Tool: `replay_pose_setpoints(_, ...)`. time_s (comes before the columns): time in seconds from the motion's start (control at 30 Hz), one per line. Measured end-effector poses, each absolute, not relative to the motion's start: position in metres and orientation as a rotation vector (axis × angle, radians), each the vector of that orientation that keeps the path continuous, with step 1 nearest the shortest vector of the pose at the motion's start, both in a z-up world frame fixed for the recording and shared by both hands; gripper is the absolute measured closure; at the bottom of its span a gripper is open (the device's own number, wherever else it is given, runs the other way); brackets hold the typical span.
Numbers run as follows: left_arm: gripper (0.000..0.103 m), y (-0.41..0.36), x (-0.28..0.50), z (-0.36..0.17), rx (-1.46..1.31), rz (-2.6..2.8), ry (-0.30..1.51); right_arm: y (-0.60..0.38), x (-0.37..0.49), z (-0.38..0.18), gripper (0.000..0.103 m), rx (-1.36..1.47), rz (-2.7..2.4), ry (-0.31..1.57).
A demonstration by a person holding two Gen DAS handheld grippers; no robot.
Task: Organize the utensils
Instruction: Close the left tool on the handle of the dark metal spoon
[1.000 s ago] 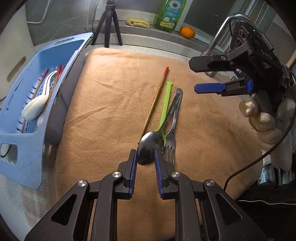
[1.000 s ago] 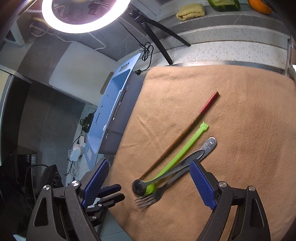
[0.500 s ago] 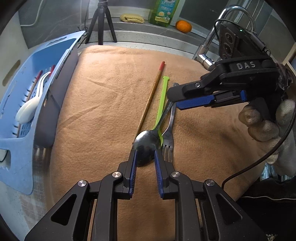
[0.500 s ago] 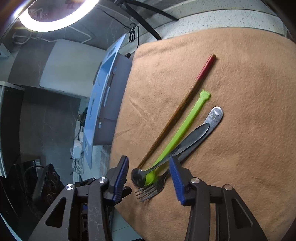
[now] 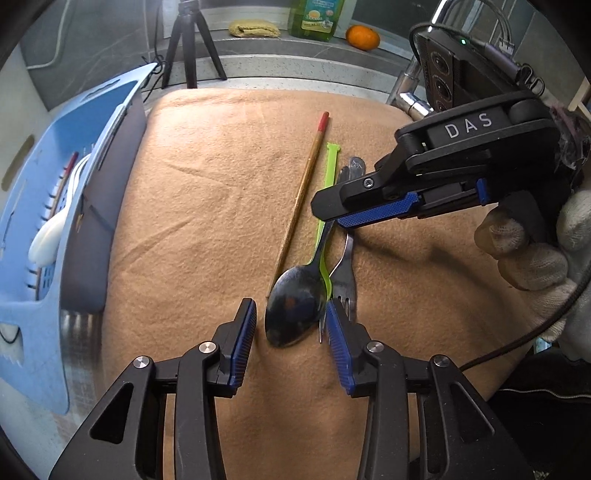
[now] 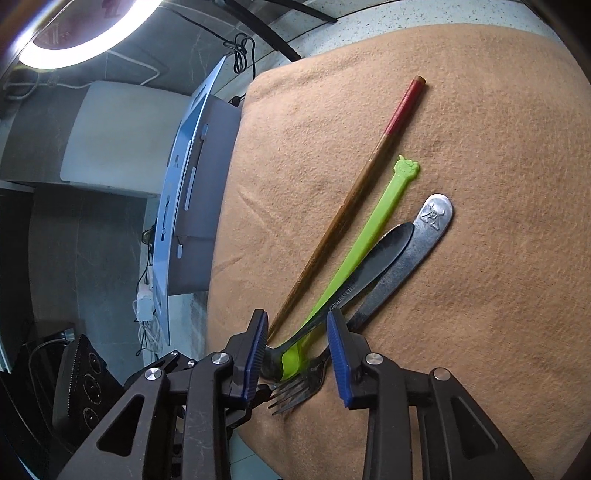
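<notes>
A metal spoon (image 5: 295,304), a green plastic spoon (image 5: 330,173), a metal fork (image 5: 345,275) and a red-tipped wooden chopstick (image 5: 303,188) lie bunched on the tan cloth (image 5: 207,192). My left gripper (image 5: 290,325) is open, its jaws either side of the metal spoon's bowl. My right gripper (image 6: 297,347) is open and straddles the spoon handles (image 6: 343,291) near the bowls; in the left wrist view it (image 5: 332,212) hovers over the handles. The fork (image 6: 295,395) lies just right of them, the chopstick (image 6: 354,195) to the left.
A blue basket (image 5: 40,236) holding a white spoon (image 5: 48,232) and chopsticks stands at the cloth's left edge; it also shows in the right wrist view (image 6: 181,206). A tripod (image 5: 188,40), yellow sponge (image 5: 253,27), green bottle (image 5: 316,16), orange (image 5: 362,37) and faucet (image 5: 410,96) stand behind.
My left gripper's jaws have opened wider around the spoon bowl. My right gripper has come down over the utensil handles and narrowed its jaws around them.
</notes>
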State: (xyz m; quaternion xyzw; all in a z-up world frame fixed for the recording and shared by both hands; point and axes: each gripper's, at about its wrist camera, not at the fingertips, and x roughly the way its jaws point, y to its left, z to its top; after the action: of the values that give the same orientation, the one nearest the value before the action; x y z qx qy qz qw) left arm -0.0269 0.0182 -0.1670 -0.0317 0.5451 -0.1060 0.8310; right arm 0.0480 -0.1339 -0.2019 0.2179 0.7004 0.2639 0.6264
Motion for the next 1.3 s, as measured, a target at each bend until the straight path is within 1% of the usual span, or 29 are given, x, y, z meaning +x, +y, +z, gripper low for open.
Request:
replay_pose_setpoints(0.27, 0.065, 0.006, -0.018, -0.174, 0.042, -0.221, 1.155, -0.133, 0.049, -0.208, 0.074, 0.541, 0.562, 1.622)
replay_pose_setpoints(0.33, 0.067, 0.005, -0.018, -0.174, 0.054, -0.223, 1.151, -0.131, 0.048, -0.209, 0.076, 0.53, 0.548, 1.621)
replay_pose_setpoints(0.37, 0.071, 0.005, -0.019, -0.174, 0.053, -0.23, 1.149, -0.131, 0.047, -0.21, 0.08, 0.523, 0.544, 1.623)
replay_pose_setpoints(0.4, 0.074, 0.005, -0.02, -0.173, 0.052, -0.235, 1.148, -0.131, 0.047, -0.211, 0.083, 0.524, 0.54, 1.627)
replay_pose_setpoints(0.5, 0.075, 0.004, -0.021, -0.173, 0.063, -0.239, 1.142, -0.134, 0.047, -0.214, 0.09, 0.545, 0.528, 1.636)
replay_pose_setpoints(0.77, 0.082, 0.008, -0.021, -0.167, 0.03, -0.259, 1.124, -0.134, 0.044, -0.206, 0.099, 0.546, 0.537, 1.608)
replay_pose_setpoints(0.93, 0.085, 0.009, -0.023, -0.165, 0.012, -0.275, 1.12, -0.133, 0.045, -0.203, 0.101, 0.534, 0.535, 1.598)
replay_pose_setpoints(1.03, 0.085, 0.008, -0.025, -0.166, 0.016, -0.27, 1.122, -0.132, 0.044, -0.207, 0.101, 0.545, 0.545, 1.618)
replay_pose_setpoints(1.07, 0.085, 0.008, -0.025, -0.167, 0.015, -0.27, 1.123, -0.133, 0.044, -0.209, 0.097, 0.551, 0.535, 1.624)
replay_pose_setpoints(1.23, 0.089, 0.005, -0.033, -0.163, 0.03, -0.277, 1.11, -0.134, 0.043, -0.211, 0.097, 0.566, 0.53, 1.636)
replay_pose_setpoints(1.27, 0.091, 0.005, -0.034, -0.163, 0.026, -0.284, 1.109, -0.134, 0.044, -0.211, 0.094, 0.564, 0.526, 1.636)
replay_pose_setpoints(1.3, 0.091, 0.004, -0.034, -0.162, 0.018, -0.294, 1.106, -0.134, 0.044, -0.212, 0.088, 0.563, 0.52, 1.639)
